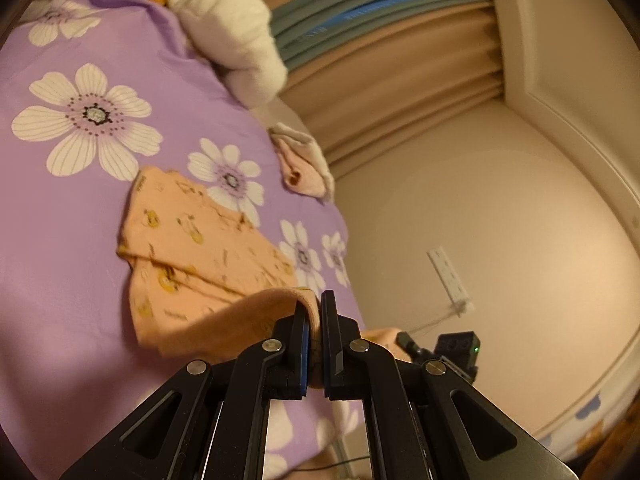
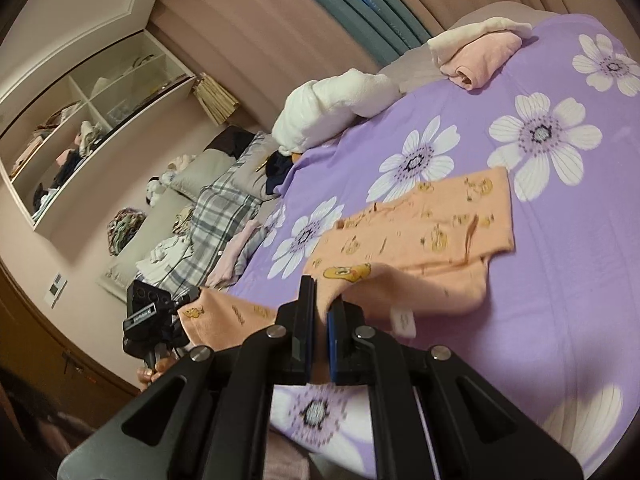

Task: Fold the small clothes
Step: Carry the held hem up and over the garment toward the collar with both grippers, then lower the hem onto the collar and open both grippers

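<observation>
**K:** Left gripper [image 1: 314,304] status? Black two-finger unit, right?

**M:** Yes. Its jaws are clamped on a raised edge of the small peach cotton garment with yellow cartoon prints [image 1: 200,248]. Cloth is pinched between the blue-lined pads, draping down from the tips to the bed.

**K:** Right gripper [image 2: 320,300]?

**M:** Same. Jaws pressed together on another edge of that garment [image 2: 424,228], fabric bunched between the fingers. A white care label [image 2: 404,322] hangs just beside the right-hand finger.

**K:** Where's the garment overall?

**M:** Mostly flat on the purple bedsheet with large white flower print [image 1: 80,208], already doubled over on itself in part. Near edge is lifted off the sheet, held at two points, one per gripper. From the right wrist view the left gripper's camera block [image 2: 146,312] sits at the far end of the lifted edge.

**K:** Surroundings?

**M:** Rolled pink-and-cream towel bundle [image 2: 476,56] at the bed's far edge, well apart from the garment. Bulky white fleece blanket [image 2: 332,108] beside it. Grey plaid cloth [image 2: 224,216] and a mixed clothes pile along the bed's side. White open shelf unit [image 2: 92,116] on the wall, beige pleated curtain [image 1: 392,80] behind. White power strip [image 1: 448,276] on the wall in the left wrist view.
</observation>
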`<state>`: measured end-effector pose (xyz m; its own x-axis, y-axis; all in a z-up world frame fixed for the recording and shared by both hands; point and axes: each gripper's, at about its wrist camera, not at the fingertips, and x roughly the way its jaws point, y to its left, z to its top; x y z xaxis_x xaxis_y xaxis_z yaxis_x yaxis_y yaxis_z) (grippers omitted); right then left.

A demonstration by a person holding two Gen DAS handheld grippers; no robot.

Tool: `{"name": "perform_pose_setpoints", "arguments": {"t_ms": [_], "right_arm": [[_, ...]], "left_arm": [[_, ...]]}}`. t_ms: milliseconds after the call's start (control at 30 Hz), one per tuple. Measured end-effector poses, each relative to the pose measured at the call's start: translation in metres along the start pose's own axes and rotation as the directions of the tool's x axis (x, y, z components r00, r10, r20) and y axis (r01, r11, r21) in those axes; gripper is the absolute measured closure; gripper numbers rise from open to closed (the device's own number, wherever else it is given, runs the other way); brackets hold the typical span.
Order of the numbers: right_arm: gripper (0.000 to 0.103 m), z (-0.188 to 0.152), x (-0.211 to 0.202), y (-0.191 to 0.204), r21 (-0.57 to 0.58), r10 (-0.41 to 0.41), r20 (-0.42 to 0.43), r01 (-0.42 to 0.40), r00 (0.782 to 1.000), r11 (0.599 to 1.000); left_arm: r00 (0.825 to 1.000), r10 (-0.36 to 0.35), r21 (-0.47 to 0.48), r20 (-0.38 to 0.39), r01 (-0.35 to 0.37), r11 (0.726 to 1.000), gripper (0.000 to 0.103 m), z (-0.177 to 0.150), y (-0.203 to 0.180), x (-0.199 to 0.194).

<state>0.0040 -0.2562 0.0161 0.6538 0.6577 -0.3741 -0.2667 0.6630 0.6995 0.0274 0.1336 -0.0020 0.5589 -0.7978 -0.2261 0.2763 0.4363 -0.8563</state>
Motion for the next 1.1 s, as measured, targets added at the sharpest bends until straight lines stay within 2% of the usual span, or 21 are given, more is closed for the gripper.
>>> {"name": "perform_pose_setpoints", "arguments": {"t_ms": [200,333,633,800,867,967,1000,1033,1067,1100], "right_arm": [[0.096,0.046,0.041,-0.023,0.061,-0.064,-0.025,0.066,0.998,0.996],[0.096,0.076,0.074,-0.043,0.096,-0.113,-0.056,0.118,0.992,0.988],[0.096,0.118,0.155,-0.104,0.201,-0.204,-0.153,0.233,0.967,0.952],[0.093,0.128,0.194,-0.14,0.254,-0.258,-0.223,0.312,0.94,0.916],[0.091,0.129,0.205,-0.154,0.289,-0.271,-0.252,0.339,0.929,0.895],[0.076,0.132,0.21,-0.172,0.328,-0.28,-0.258,0.357,0.925,0.875],[0.063,0.134,0.207,-0.176,0.339,-0.29,-0.245,0.363,0.925,0.868],[0.052,0.136,0.203,-0.179,0.349,-0.295,-0.229,0.361,0.928,0.865],[0.049,0.14,0.195,-0.182,0.361,-0.305,-0.199,0.358,0.932,0.861],[0.049,0.143,0.188,-0.183,0.362,-0.318,-0.178,0.362,0.931,0.859]], "left_arm": [[0.998,0.062,-0.059,0.014,-0.061,0.996,0.102,0.042,0.026,0.026],[0.994,0.114,-0.057,0.006,-0.113,0.992,0.102,0.068,0.037,0.048],[0.971,0.235,-0.123,-0.049,-0.239,0.963,0.102,0.12,0.091,0.114],[0.94,0.328,-0.181,-0.095,-0.341,0.923,0.102,0.139,0.125,0.142],[0.915,0.384,-0.191,-0.126,-0.403,0.895,0.102,0.144,0.136,0.151],[0.883,0.441,-0.202,-0.16,-0.466,0.861,0.102,0.15,0.147,0.155],[0.874,0.458,-0.203,-0.159,-0.483,0.852,0.099,0.152,0.148,0.153],[0.863,0.48,-0.202,-0.156,-0.504,0.84,0.086,0.155,0.148,0.149],[0.853,0.501,-0.199,-0.147,-0.522,0.83,0.068,0.157,0.147,0.143],[0.848,0.514,-0.196,-0.132,-0.53,0.825,0.06,0.157,0.145,0.136]]}}
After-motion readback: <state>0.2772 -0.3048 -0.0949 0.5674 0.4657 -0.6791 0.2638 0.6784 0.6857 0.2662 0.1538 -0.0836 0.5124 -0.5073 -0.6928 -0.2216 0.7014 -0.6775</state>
